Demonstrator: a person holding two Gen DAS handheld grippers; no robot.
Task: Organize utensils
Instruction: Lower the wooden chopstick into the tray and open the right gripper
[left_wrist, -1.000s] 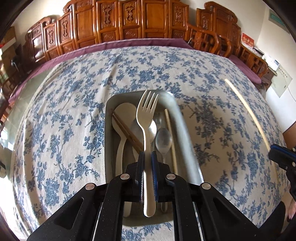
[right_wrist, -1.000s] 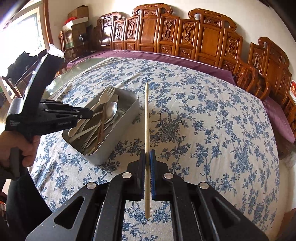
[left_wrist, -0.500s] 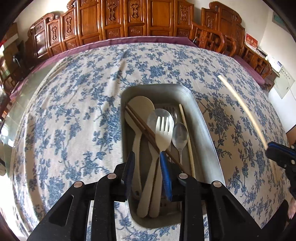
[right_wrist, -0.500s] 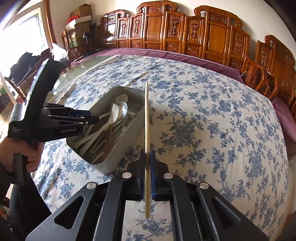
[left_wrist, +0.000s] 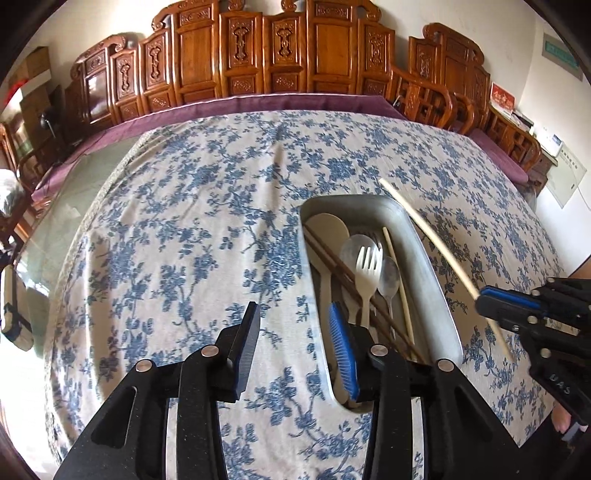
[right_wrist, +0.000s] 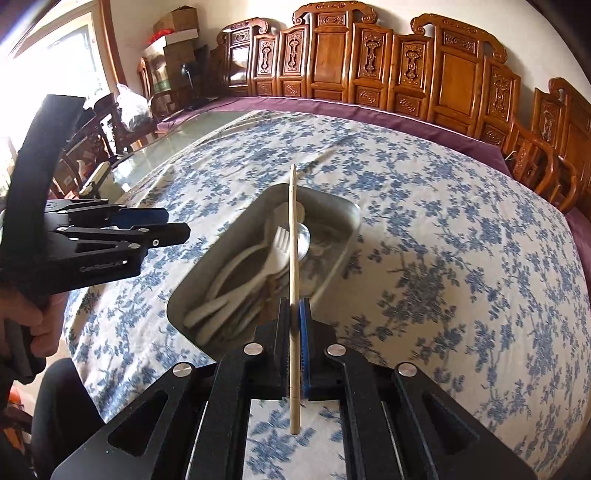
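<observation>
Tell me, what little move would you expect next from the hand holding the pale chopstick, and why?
Probably the right gripper lowers the pale chopstick into the metal tray and lets go. It is shut on the stick, which hangs above the tray, where a matching pale chopstick already lies. The left gripper, its jaws just opened, holds nothing; the white fork lies in the tray.

hand-held gripper (left_wrist: 293, 339): black frame | blue pads | silver screws

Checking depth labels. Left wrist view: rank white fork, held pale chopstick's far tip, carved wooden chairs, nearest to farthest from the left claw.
1. white fork: in the metal tray, just ahead-right of the open left claw.
2. pale chopstick tip: beyond the tray's far right corner, held by the right claw.
3. carved wooden chairs: past the table's far edge.
</observation>
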